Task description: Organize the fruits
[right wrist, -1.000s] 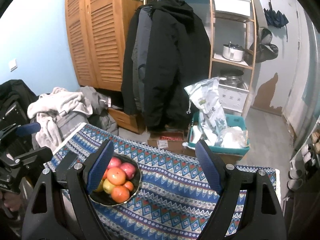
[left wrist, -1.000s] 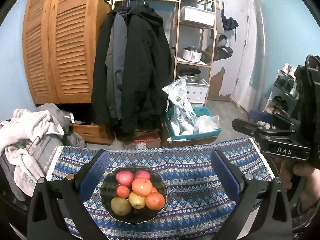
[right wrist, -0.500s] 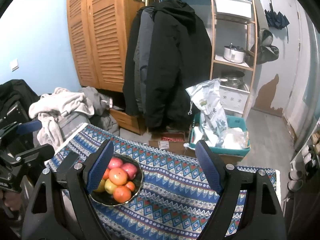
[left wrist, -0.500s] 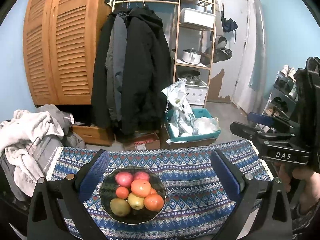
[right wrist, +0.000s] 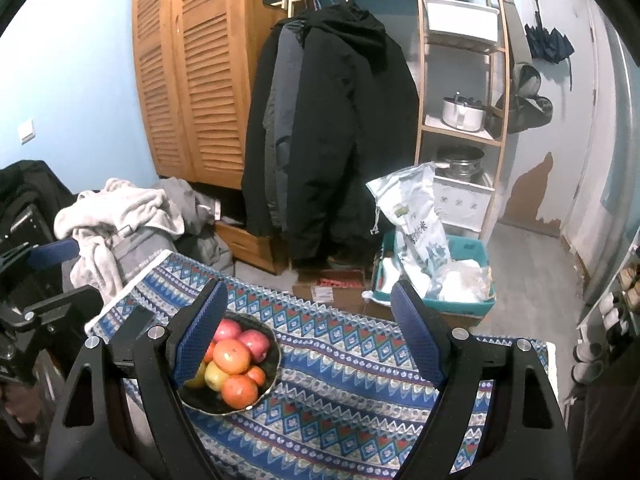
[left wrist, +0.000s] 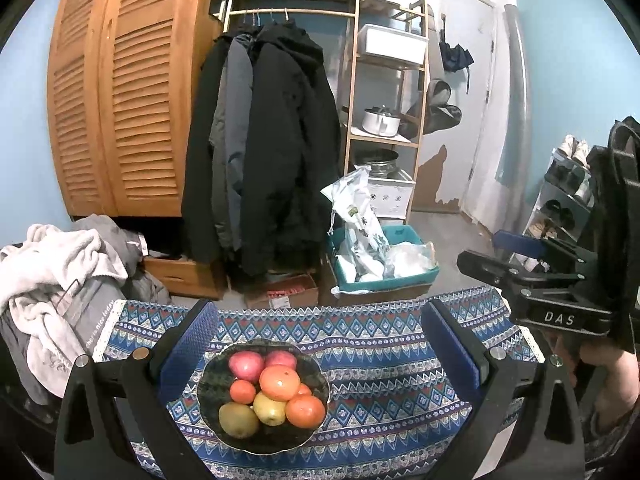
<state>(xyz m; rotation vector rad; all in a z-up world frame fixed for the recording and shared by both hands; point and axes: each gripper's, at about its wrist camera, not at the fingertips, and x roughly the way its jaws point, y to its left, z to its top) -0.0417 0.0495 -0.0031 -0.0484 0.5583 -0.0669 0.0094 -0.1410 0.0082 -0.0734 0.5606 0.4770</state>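
A: Left wrist view first. Left tongs (left wrist: 320,344) stand wide apart, nothing between the textured blue pads, black rigid arms with round silver bolts.

B: Fruit?

A: Dark glossy bowl (left wrist: 208,384), round with a wavy rim, sits on the desk (left wrist: 380,360) under a woven cloth of blue zigzag and diamond bands. The bowl lies low between the tongs, nearer the left finger. In it: two pinkish-red apples (left wrist: 246,365) at the back, a big smooth orange (left wrist: 279,382) on top, smaller oranges around it, a yellow apple (left wrist: 270,407), and a dull greenish-brown pear-like fruit (left wrist: 239,419) in front.

B: Right side?

A: Right tongs (right wrist: 308,332) are also wide open and empty, with the same dimpled blue pads. In the right wrist view the bowl (right wrist: 274,354) sits at the left finger, which partly hides it. From the left camera the right tongs (left wrist: 516,258) show at the far right edge, black frame lettered DAS, a hand (left wrist: 612,376) gripping below.

B: Background, quick.

A: Louvred wooden wardrobe (left wrist: 116,100), matte black coats (left wrist: 276,140) on a rail, crumpled pale fleecy laundry (left wrist: 52,272) left, teal plastic crate (left wrist: 400,280) with a shiny white sack, slatted wooden shelf with a metal pot (left wrist: 381,120).
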